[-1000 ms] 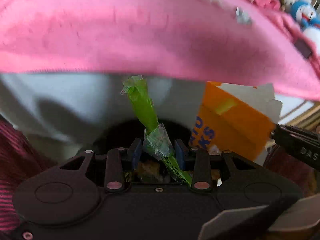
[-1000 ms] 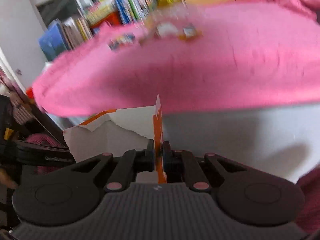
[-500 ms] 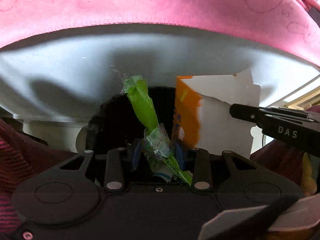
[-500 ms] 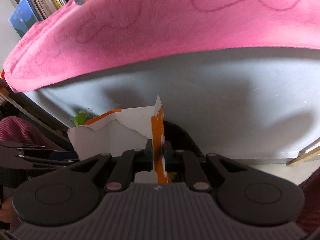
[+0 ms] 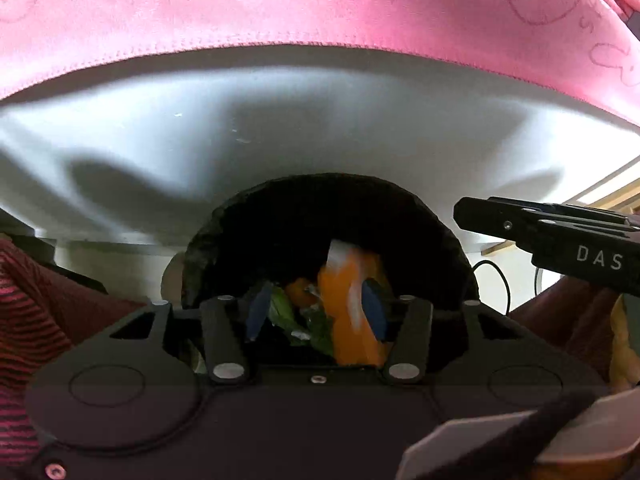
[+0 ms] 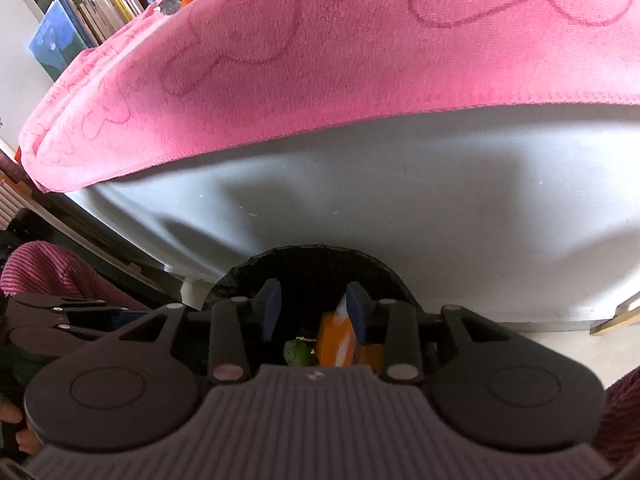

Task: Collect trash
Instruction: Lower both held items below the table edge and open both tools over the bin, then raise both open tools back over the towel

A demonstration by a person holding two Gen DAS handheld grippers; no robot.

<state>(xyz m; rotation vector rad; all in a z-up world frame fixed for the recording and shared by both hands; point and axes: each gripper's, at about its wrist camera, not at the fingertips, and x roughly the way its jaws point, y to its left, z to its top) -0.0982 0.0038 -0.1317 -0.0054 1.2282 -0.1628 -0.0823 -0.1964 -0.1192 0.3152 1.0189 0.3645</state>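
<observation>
Below both spread-open grippers, left point(image 5: 316, 312) and right point(image 6: 314, 306), torn orange cardboard point(image 5: 352, 320) and crumpled green wrapper point(image 5: 288, 316) are lying inside the round black-lined bin point(image 5: 280, 216).

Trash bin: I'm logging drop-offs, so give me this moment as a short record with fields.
bin: black-lined opening, below both tongs
left tongs: open, over the bin
right tongs: open, over the bin
orange carton piece: blurred, inside the bin opening
green wrapper: in the bin, beside the carton piece
background: pink towel draped over a white surface
</observation>
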